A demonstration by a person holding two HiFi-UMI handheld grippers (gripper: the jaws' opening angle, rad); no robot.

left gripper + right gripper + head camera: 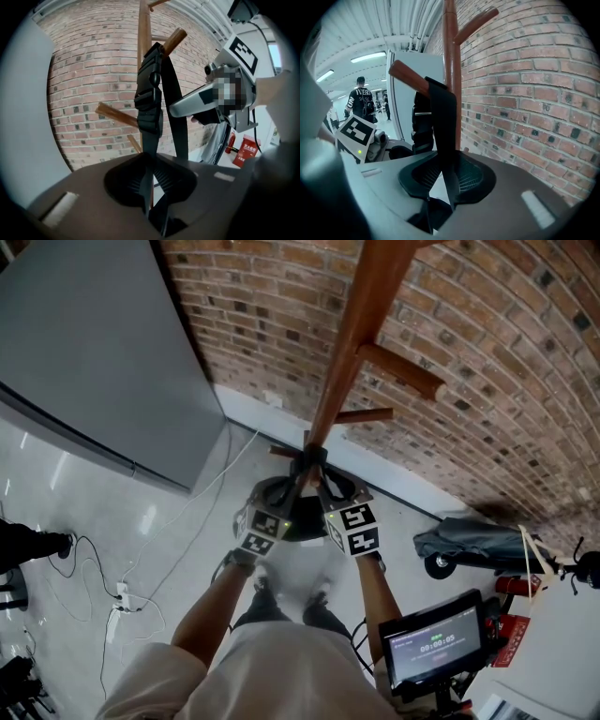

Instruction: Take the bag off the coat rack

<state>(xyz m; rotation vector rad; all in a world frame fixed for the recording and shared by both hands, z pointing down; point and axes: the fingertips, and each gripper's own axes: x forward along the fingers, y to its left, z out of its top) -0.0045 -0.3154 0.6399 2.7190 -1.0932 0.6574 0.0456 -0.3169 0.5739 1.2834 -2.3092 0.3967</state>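
Black bag point(302, 521) hangs on the coat rack point(352, 343), low against the pole; its body is mostly covered, so the shape is unclear. Its 2 straps loop over 1 peg point(174, 40). The left gripper point(152, 190), at 7 o'clock of the bag, pinches the buckled strap point(149, 101). The right gripper point(445, 185), at 5 o'clock, pinches the plain strap point(443, 126) below the peg.

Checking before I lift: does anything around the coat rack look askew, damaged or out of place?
Nothing stands out. The strap hangs over a peg of the coat rack, left gripper and right gripper each shut on one side. Loose cables cross the floor.
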